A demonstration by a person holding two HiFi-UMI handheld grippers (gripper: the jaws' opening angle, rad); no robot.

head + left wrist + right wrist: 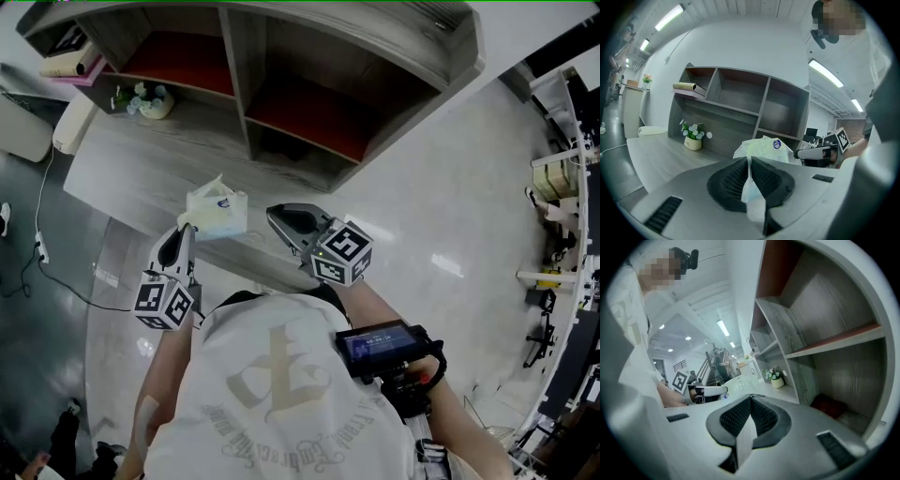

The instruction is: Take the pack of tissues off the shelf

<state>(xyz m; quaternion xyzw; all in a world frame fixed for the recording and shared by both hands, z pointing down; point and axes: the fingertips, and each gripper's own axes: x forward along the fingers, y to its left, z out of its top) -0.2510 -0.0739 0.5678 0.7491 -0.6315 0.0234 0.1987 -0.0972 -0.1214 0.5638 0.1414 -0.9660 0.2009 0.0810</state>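
Plastic edge of the tissue pack (217, 212) is merely pinched by the left claw (750, 161), so it could slip out. Beside it the right claw (751, 399) is closed, empty

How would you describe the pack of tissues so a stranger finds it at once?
Start at the grey shelf unit on the table. In front of it, the left hand-held gripper pinches the pack of tissues: pale, soft, crumpled, unlike the flower pot.

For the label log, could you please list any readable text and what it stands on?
Nothing reads clearly.
Shirt back: curved lettering, too blurred.
Blue sticker on pack of tissues: too small.
Wrist screen: too small.
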